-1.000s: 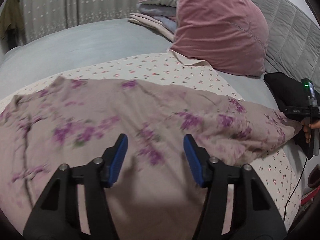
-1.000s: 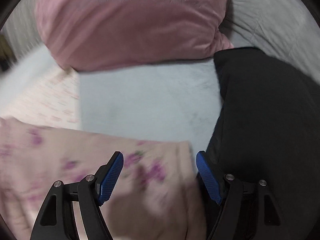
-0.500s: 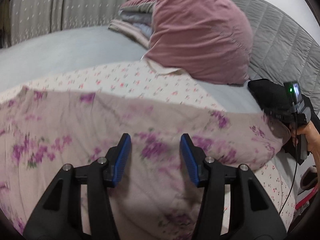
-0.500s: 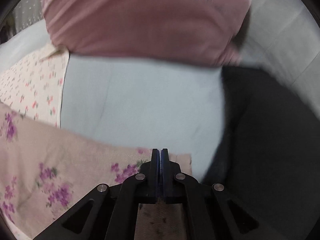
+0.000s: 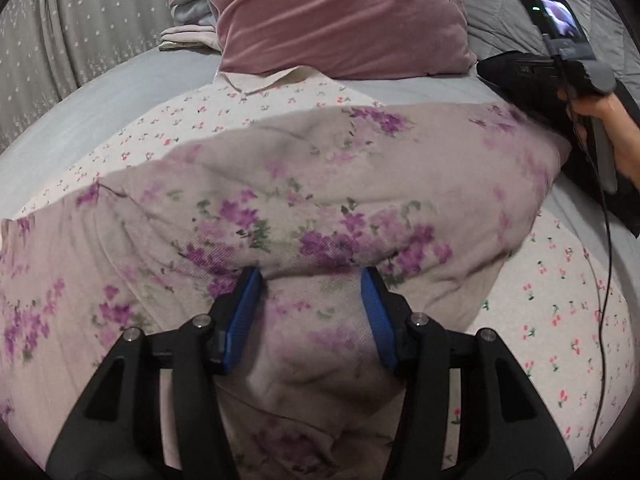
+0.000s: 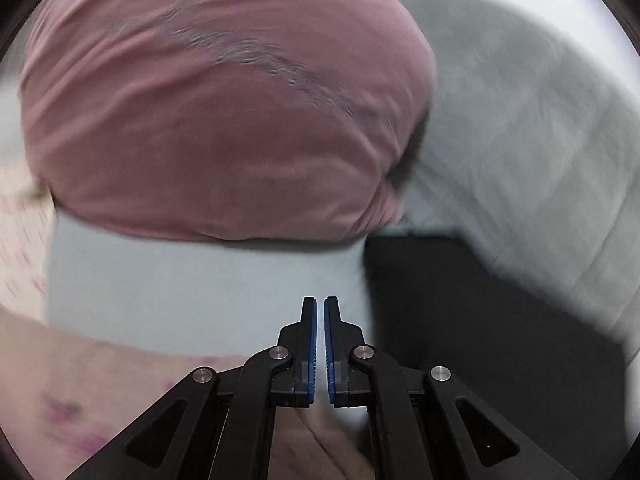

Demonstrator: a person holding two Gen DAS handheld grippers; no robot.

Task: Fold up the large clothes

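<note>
Across the bed (image 5: 100,92), a floral garment (image 5: 304,200) lies with its long axis running left to right, its right end lifted toward a dark cloth (image 6: 480,340). Beneath it lies a small-print sheet (image 5: 560,320). The left gripper (image 5: 310,312) is spread over a fold, while the right gripper (image 6: 320,352) is pressed together, pinching the garment's edge in front of a pink pillow (image 5: 340,20).

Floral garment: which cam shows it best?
Left wrist. The floral garment spreads across most of the frame, lying over the small-print sheet, with the left gripper open above it. Right wrist shows only a blurred corner beside the closed right gripper.
</note>
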